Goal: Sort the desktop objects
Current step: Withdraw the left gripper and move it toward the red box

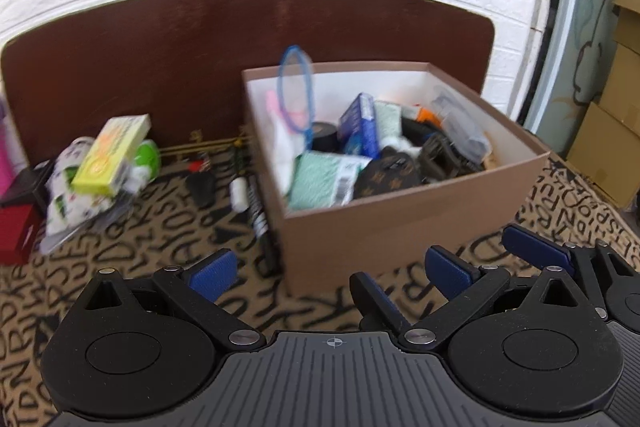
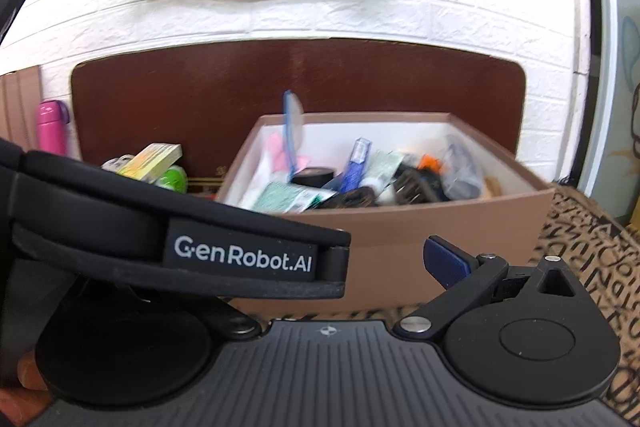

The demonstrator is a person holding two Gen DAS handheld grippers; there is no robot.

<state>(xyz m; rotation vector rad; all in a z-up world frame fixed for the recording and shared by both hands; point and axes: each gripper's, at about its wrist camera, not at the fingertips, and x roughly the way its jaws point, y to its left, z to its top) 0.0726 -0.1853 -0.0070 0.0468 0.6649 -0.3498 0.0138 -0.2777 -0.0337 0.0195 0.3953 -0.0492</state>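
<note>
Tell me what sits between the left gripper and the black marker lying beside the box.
Nothing visible does. The left gripper is open and empty over the lettered cloth, and the black marker lies ahead on the cloth, along the left wall of the brown box. Only bare cloth separates them; that wall crowds the marker's right side.

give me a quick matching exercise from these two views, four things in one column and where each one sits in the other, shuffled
Things:
1. blue hoop net
2. black marker
3. yellow-green carton
4. pink bottle

Places:
A. lying on the lettered cloth just left of the brown box
B. standing by the wall at the far left
C. sticking up out of the box
D. on top of the pile left of the box

Pairs: 1-C, 2-A, 3-D, 4-B
</note>
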